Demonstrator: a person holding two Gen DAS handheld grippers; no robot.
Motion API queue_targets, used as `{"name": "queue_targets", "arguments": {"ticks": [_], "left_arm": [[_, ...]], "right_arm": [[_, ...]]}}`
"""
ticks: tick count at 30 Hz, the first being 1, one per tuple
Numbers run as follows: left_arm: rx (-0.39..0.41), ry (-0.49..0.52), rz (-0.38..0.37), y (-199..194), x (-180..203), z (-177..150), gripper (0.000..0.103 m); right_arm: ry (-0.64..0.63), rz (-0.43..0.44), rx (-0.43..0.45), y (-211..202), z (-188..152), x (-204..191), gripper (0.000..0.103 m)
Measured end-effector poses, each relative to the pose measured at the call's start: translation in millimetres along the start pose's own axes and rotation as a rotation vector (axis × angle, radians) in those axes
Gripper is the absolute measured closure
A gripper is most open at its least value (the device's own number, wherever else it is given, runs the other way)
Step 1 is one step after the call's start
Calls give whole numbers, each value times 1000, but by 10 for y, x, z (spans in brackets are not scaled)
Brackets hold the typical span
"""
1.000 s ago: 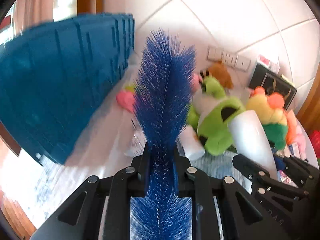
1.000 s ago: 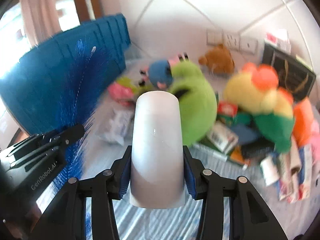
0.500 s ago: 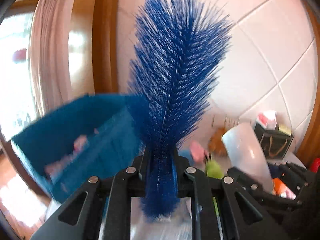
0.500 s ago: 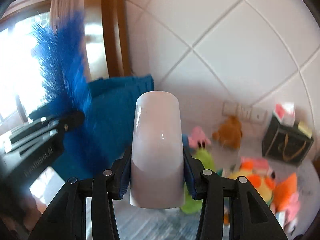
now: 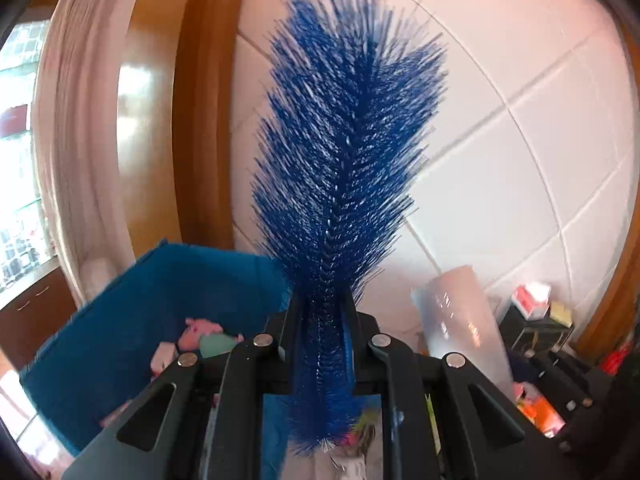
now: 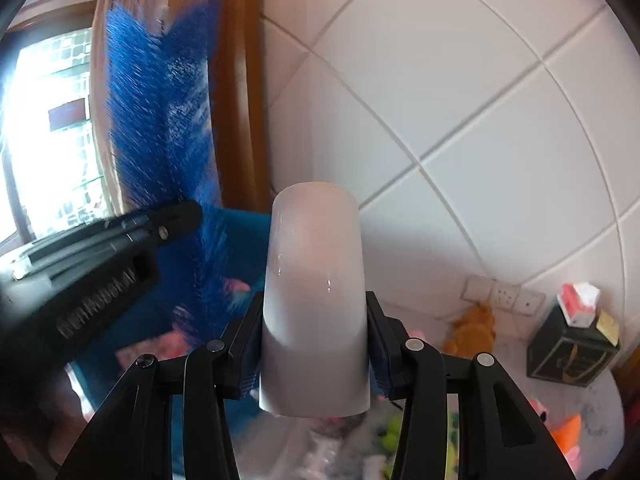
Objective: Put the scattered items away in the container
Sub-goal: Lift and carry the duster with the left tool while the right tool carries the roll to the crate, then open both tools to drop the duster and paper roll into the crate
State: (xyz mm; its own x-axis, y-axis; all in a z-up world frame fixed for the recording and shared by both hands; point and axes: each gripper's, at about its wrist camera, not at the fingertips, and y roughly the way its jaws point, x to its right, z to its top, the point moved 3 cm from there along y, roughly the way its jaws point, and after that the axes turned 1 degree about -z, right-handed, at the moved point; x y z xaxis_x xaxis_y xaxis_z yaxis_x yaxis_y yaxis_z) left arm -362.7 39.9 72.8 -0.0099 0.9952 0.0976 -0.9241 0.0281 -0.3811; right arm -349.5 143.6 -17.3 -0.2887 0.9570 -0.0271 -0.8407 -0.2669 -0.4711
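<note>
The left gripper [image 5: 322, 344] is clamped tight on the lower stem of a blue bristle brush [image 5: 344, 152], which stands upright in front of the tiled wall [image 5: 520, 80]. The right gripper [image 6: 314, 354] grips a frosted white bottle [image 6: 316, 280] between its pads, jaws set to the bottle's width.

The blue bin [image 5: 132, 320] is the reference point. The brush is held above its right wall. The bottle is to the right of the bin, beside the brush. Inside the bin lie pink items [image 5: 200, 330]. Well right of the bin, a dark gift bag [image 6: 572, 352] stands by the wall, with a brown plush toy [image 6: 472, 328] to its left.
</note>
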Motion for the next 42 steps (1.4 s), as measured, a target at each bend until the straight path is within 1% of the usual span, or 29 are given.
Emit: {"name": "queue_targets", "arguments": {"ticks": [2, 5, 7, 8, 10, 12, 13, 16, 18, 21, 23, 26, 28, 31, 33, 34, 35, 36, 37, 38, 39, 40, 42], "left_arm": [[4, -16, -6, 24, -340, 334, 88], [-2, -28, 10, 71, -837, 810, 87], [-21, -59, 12, 122, -1219, 1085, 87], [-32, -69, 15, 155, -1388, 1188, 87], [-49, -68, 53, 216, -1715, 1369, 88], [-58, -75, 86, 258, -2026, 1477, 88], [-77, -74, 88, 300, -2161, 1491, 88], [-115, -62, 105, 401, -2432, 1371, 88], [-152, -62, 111, 518, -2575, 1199, 88], [-236, -74, 111, 766, -2699, 882, 88], [-290, -63, 120, 987, -2755, 633, 88], [-367, -38, 146, 1323, -2800, 239, 88], [-409, -27, 159, 1504, -2802, -38, 88], [-437, -14, 165, 1707, -2802, -334, 88], [-433, -17, 151, 1774, -2808, -441, 86], [-432, -10, 148, 1802, -2796, -478, 79], [-438, -1, 146, 1833, -2787, -511, 70], [-447, 6, 144, 1870, -2785, -545, 64], [-453, 13, 144, 1903, -2787, -573, 50], [-453, 21, 155, 1933, -2796, -596, 43], [-447, 29, 169, 1965, -2801, -621, 41], [-442, 33, 174, 1996, -2808, -645, 39], [-450, 26, 169, 2053, -2806, -691, 38]], "right_arm": [[-2, -19, -16, 142, 261, -252, 58], [7, -23, -42, 348, 595, -596, 58], [13, -22, -69, 532, 825, -828, 58], [15, -20, -88, 644, 938, -955, 58], [0, -27, -105, 830, 1124, -1200, 58], [-20, -32, -116, 998, 1282, -1431, 58], [-25, -30, -124, 1076, 1335, -1531, 58], [-45, -17, -147, 1305, 1432, -1821, 58], [-60, -9, -172, 1473, 1424, -1986, 58], [-70, 3, -238, 1755, 1291, -2184, 58], [-84, -5, -281, 1954, 1124, -2288, 58], [-92, -32, -343, 2213, 871, -2324, 58], [-99, -61, -366, 2340, 756, -2300, 58], [-104, -86, -382, 2523, 619, -2238, 58], [-99, -97, -402, 2640, 547, -2206, 58], [-97, -101, -409, 2709, 507, -2198, 58], [-95, -100, -415, 2760, 472, -2185, 58], [-95, -101, -425, 2798, 424, -2201, 58], [-95, -105, -433, 2831, 380, -2214, 58], [-92, -112, -440, 2883, 340, -2216, 58], [-87, -117, -445, 3010, 321, -2094, 58], [-80, -118, -451, 2981, 289, -2042, 58], [-71, -120, -465, 3040, 250, -2018, 58]]}}
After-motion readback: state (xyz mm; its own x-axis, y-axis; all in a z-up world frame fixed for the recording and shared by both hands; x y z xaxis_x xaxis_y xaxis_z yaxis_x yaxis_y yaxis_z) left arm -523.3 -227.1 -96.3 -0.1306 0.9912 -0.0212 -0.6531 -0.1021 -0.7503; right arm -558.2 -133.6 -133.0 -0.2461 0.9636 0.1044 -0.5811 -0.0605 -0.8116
